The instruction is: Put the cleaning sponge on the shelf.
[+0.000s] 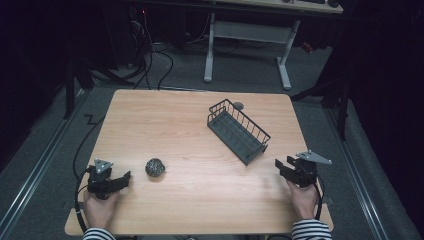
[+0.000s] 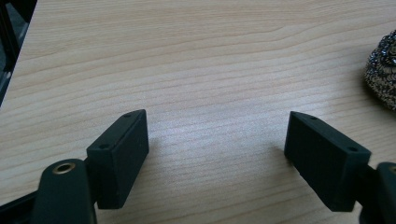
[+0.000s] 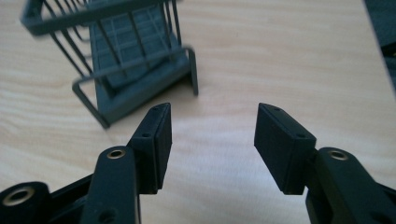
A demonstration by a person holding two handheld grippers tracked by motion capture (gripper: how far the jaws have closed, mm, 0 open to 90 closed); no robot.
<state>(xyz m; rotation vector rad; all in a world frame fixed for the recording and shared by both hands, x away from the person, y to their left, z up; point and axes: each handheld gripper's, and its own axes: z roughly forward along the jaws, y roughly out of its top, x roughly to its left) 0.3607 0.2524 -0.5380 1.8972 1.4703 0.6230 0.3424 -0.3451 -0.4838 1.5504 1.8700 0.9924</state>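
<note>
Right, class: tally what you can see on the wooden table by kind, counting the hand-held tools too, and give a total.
Steel wool scourer: 1
Dark wire basket: 1
Hand-held tools, left tool and right tool, both open: 2
Total: 4

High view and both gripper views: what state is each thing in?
Left gripper: open, nothing between the jaws, beside the scourer.
Right gripper: open, nothing between the jaws, near the basket's end.
Scourer: loose on the table, untouched.
Basket: upright, empty, set at an angle.
</note>
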